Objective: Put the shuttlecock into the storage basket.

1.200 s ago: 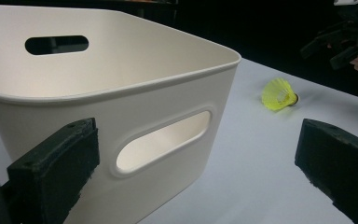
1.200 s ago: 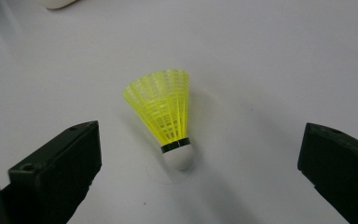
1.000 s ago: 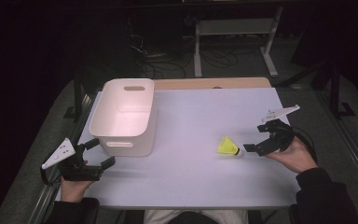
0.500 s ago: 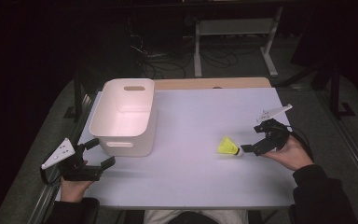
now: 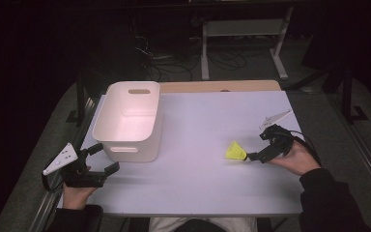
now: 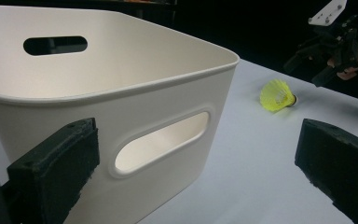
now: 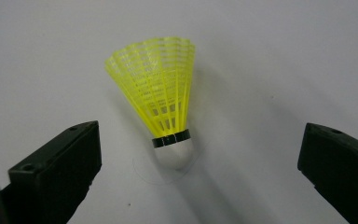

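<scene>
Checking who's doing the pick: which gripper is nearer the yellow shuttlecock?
Right. The right gripper sits open just beside the shuttlecock, not touching; the left gripper is across the table by the bin.

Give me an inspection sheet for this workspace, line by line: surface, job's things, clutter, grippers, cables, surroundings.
Surface: white table, bare between items.
Job's things: yellow shuttlecock lying on its side, cork toward the right gripper; white bin upright, empty.
Clutter: nothing seen.
Grippers: right gripper open, jaws either side of the cork, not touching; left gripper open beside the bin.
Cables: loose cables on the floor behind the table.
Surroundings: dark; metal stand behind.
</scene>
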